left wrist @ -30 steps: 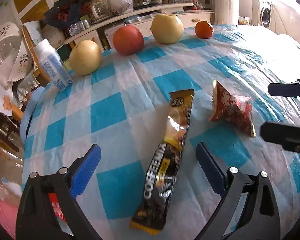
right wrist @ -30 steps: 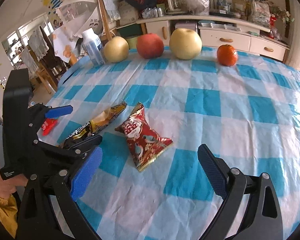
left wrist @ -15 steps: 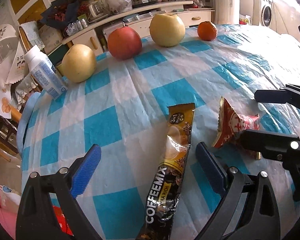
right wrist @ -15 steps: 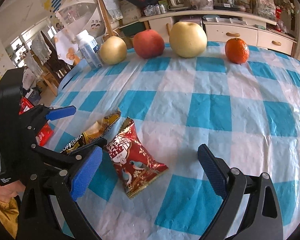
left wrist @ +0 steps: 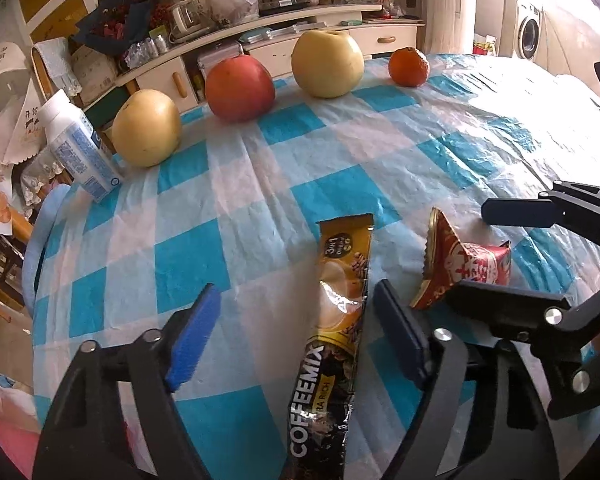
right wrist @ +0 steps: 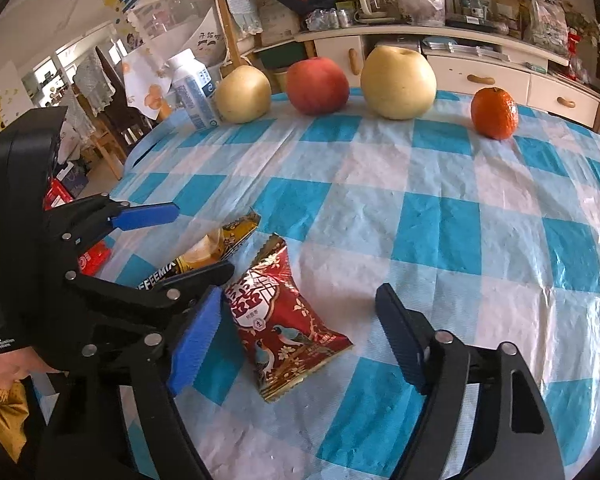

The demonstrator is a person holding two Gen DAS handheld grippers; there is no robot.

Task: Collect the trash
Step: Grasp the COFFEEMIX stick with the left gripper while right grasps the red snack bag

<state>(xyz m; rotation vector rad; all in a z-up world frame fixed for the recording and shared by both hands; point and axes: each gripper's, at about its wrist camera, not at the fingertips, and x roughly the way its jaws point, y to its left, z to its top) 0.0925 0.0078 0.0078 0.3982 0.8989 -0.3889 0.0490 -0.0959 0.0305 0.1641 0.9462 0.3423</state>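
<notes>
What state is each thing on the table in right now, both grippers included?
Left gripper: open, straddling the coffee sachet.
Right gripper: open, straddling the red snack packet.
Coffee sachet: flat, top torn open.
Red snack packet: lying on the cloth, crumpled.
Milk bottle: upright, capped.
Four fruits: whole, in a row.

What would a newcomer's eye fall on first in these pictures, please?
Probably the two wrappers lying near the table's front: a red snack packet between the open right gripper's fingers, and a Coffeemix sachet between the open left gripper's. Behind them, a row of fruit lines the far edge.
</notes>
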